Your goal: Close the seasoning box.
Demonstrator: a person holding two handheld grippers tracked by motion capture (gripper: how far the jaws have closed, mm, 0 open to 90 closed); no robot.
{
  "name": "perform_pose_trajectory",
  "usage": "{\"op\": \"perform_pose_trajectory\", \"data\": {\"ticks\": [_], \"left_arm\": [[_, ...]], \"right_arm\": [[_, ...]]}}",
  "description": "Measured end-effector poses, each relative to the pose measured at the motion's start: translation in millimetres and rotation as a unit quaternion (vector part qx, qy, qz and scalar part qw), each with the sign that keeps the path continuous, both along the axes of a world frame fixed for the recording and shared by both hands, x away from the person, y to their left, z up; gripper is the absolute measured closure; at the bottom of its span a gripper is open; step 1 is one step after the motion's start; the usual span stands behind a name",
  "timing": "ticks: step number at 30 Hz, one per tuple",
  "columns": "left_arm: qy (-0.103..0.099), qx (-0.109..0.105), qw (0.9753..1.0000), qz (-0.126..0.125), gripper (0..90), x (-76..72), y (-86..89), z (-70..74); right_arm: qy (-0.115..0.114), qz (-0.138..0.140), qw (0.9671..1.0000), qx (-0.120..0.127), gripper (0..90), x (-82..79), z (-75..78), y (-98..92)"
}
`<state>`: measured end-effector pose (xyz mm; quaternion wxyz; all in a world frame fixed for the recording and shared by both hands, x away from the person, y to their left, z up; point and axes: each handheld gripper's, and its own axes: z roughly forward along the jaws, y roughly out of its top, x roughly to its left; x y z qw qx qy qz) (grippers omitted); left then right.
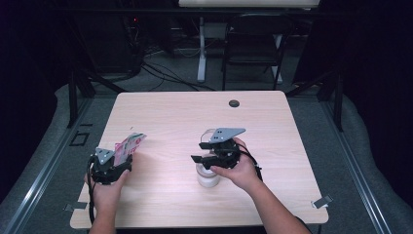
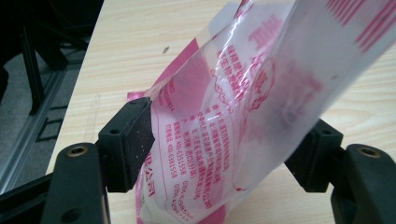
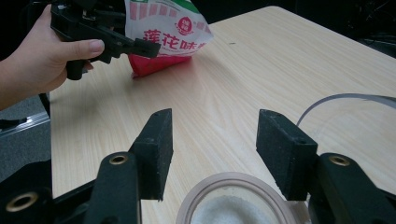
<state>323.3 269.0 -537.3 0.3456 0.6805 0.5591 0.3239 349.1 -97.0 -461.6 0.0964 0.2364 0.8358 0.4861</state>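
A pink-and-white printed plastic bag (image 1: 129, 144) (image 2: 243, 116) (image 3: 163, 32) stands tilted on the left side of the wooden table (image 1: 195, 112). My left gripper (image 1: 125, 158) (image 2: 222, 149) (image 3: 140, 46) is shut on the bag's lower part, one jaw on each side. Near the table's middle, an open round jar (image 1: 208, 178) (image 3: 233, 200) holds something white. My right gripper (image 1: 198, 152) (image 3: 215, 149) hangs just above the jar's rim, open, with nothing between its jaws and its tips pointing toward the bag.
A clear curved plastic piece (image 3: 345, 99) (image 1: 208, 131) lies on the table just beyond the right gripper. A dark round grommet (image 1: 234, 103) sits near the far edge. Beyond the table stand a black chair (image 1: 253, 44) and floor cables.
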Motion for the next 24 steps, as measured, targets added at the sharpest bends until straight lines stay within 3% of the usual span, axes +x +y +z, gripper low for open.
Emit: {"op": "perform_pose_trajectory", "data": {"ticks": [7, 15, 24], "left_arm": [[-0.007, 0.009, 0.9996, -0.026, 31.2, -2.9, -14.4, 3.4], [0.0, 0.025, 0.9982, -0.055, 31.5, -2.3, -30.5, 1.9], [0.008, 0.018, 0.9954, -0.094, 34.7, -2.5, -47.0, 3.0]], "right_arm": [[0.0, -0.002, 1.0, 0.001, 46.1, 0.0, -0.5, 0.2], [-0.001, -0.001, 1.0, 0.001, 46.1, -0.4, 0.0, 0.0], [-0.01, -0.002, 0.9999, 0.008, 50.4, -4.0, 4.1, -2.3]]}}
